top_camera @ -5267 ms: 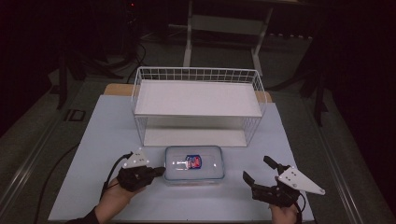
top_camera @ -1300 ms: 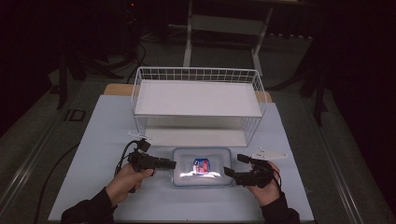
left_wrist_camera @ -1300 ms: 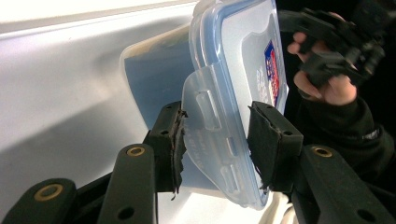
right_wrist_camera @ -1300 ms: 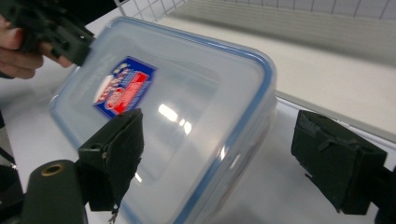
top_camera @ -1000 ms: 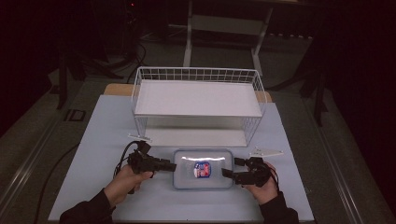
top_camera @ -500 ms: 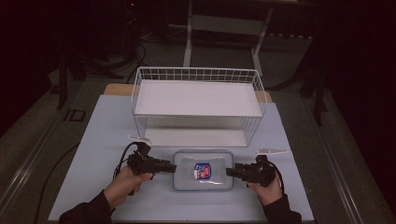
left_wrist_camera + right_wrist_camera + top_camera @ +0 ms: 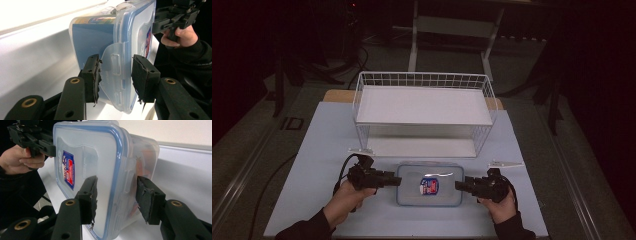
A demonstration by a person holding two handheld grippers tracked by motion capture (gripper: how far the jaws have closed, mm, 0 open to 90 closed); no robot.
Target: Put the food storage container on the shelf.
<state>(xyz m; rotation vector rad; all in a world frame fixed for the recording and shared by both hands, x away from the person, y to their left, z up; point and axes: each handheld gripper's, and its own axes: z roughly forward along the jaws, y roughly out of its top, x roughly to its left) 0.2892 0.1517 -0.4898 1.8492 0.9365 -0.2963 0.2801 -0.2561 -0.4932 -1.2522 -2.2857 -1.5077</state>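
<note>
A clear plastic container (image 7: 429,185) with a blue-rimmed lid and a red and blue label lies flat on the white table near the front edge. My left gripper (image 7: 390,179) is at its left end. In the left gripper view the gripper (image 7: 115,75) stands open, and the container's latch flap (image 7: 113,63) sits between its pads (image 7: 91,77). My right gripper (image 7: 462,186) is at the right end. In the right gripper view it (image 7: 116,197) is open astride the container's (image 7: 100,157) lid edge, one pad over the lid, the other beside the body.
A white wire rack (image 7: 424,105) with a solid upper shelf stands behind the container, a low open space under it. Bare table (image 7: 312,150) lies on either side. The floor beyond the table edges is dark.
Both grippers have come in from the sides and closed on the container's two ends. The container sits slightly nearer the person and a little to the right. Almost nothing moved in the last half second.
</note>
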